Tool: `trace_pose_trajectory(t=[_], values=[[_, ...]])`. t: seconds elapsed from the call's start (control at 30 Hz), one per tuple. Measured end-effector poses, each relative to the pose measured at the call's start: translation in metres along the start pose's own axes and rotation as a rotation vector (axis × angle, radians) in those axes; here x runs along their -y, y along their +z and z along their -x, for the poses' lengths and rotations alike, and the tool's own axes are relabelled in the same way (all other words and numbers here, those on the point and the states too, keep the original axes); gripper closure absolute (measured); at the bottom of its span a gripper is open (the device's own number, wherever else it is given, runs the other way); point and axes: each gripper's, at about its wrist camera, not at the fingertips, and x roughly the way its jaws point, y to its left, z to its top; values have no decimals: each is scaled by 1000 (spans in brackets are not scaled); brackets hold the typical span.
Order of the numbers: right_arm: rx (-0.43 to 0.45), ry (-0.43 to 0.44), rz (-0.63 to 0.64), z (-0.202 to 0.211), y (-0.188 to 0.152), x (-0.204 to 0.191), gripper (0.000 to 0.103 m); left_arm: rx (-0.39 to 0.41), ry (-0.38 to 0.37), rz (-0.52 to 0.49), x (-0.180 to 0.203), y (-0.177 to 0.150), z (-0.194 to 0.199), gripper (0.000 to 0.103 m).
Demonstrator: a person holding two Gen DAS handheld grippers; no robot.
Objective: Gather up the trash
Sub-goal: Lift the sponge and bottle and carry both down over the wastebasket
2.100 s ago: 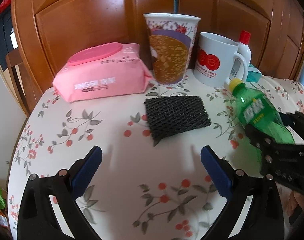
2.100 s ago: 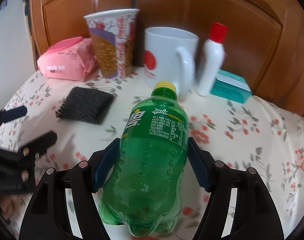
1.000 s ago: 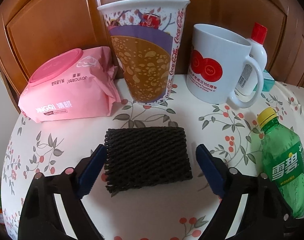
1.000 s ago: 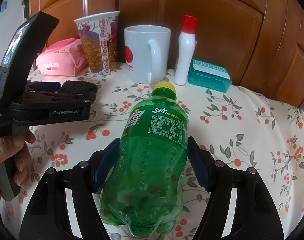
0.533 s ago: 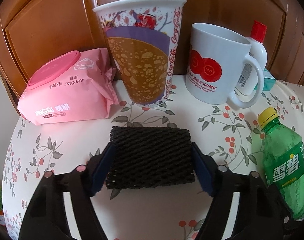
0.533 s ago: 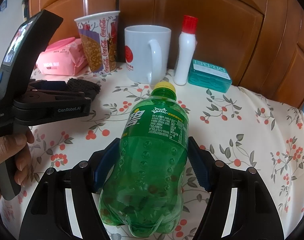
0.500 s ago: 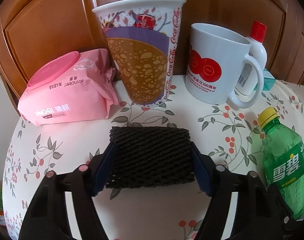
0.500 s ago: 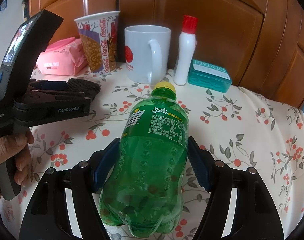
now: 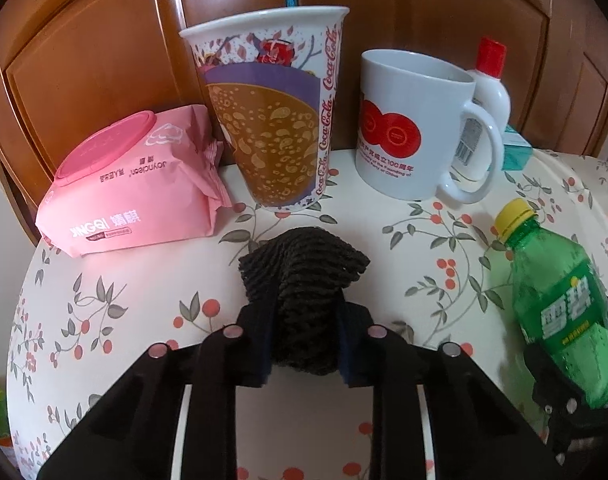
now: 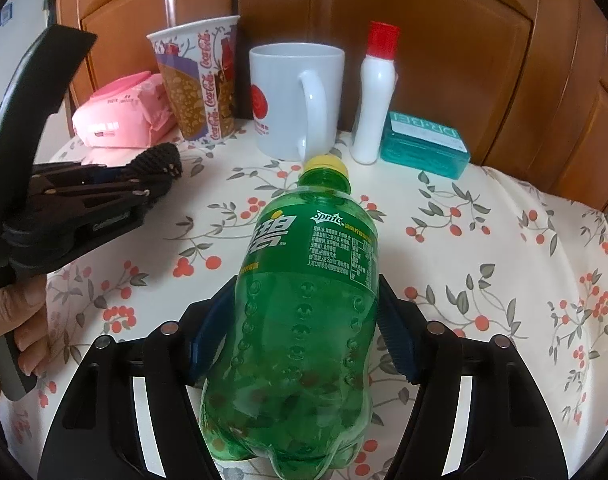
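My left gripper (image 9: 305, 320) is shut on a black foam mesh sleeve (image 9: 304, 276), squeezing it into a bunched lump just above the floral tablecloth. It also shows in the right wrist view (image 10: 156, 162), held at the left. My right gripper (image 10: 304, 336) is shut on a green Sprite bottle (image 10: 304, 300) with a yellow cap, pointing away from me. The bottle also shows in the left wrist view (image 9: 559, 312) at the right. A Coca-Cola paper cup (image 9: 272, 120) stands behind the sleeve.
A pink wet-wipes pack (image 9: 132, 184) lies at the back left. A white mug (image 9: 411, 128), a white bottle with a red cap (image 10: 375, 92) and a teal box (image 10: 423, 144) stand along the wooden cabinet (image 10: 443, 20) at the back. The floral tablecloth (image 10: 503, 260) covers the table.
My left gripper has closed on the black mesh sleeve, crumpling it from a flat pad into a lump. The right gripper still holds the bottle, nearly unmoved.
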Motion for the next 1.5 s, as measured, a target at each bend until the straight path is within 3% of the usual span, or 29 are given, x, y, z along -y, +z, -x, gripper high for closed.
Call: trace_pose_trajectory(t=[0.47, 0.83, 1.2, 1.5], values=[[26, 16, 11, 14, -10, -6, 37, 55, -81, -23, -1, -45, 68, 83], [69, 31, 39, 74, -30, -19, 37, 90, -82, -31, 2, -77, 130, 83], [108, 52, 70, 151, -78, -47, 36, 124, -78, -39, 8, -129, 200, 83], [125, 76, 96, 205, -134, -71, 37, 149, -86, -61, 14, -194, 268, 83]])
